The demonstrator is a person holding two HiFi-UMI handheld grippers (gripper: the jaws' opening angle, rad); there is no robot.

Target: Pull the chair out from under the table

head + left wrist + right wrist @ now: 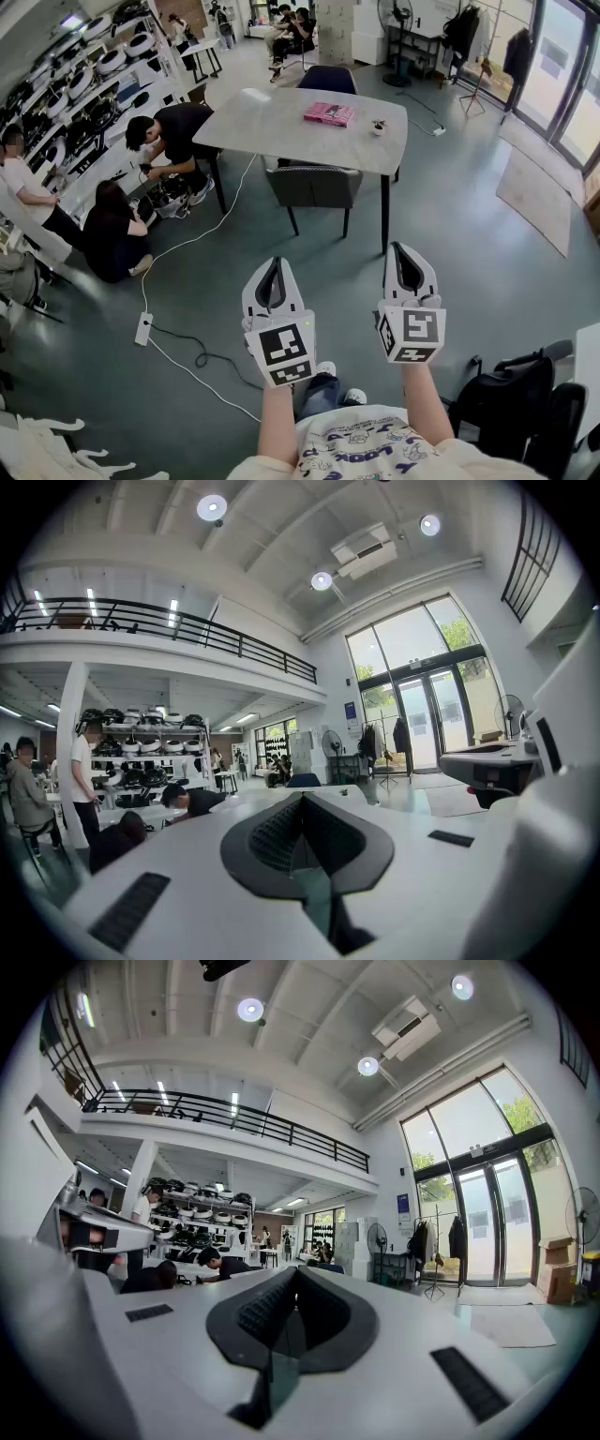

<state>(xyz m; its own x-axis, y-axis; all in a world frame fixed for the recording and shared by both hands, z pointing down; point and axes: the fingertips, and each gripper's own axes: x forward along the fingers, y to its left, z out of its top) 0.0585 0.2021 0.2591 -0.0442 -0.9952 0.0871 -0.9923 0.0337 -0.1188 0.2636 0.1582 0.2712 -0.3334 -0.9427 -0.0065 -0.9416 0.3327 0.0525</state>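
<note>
A dark grey upholstered chair [313, 187] is tucked under the near edge of a light grey table [281, 127], its backrest towards me. My left gripper [273, 264] and right gripper [404, 249] are held side by side, level, a good stretch short of the chair. Both are shut with nothing between the jaws. In the left gripper view my left gripper [302, 801] points across the room with its black pads together, and in the right gripper view my right gripper [294, 1279] does the same.
A pink book [329, 114] and a small potted plant [378, 127] lie on the table; a second dark chair [327, 79] stands beyond it. Two people [167, 141] work low at the left by shelves. A power strip [143, 328] and cable cross the floor. A black bag [511, 398] sits right.
</note>
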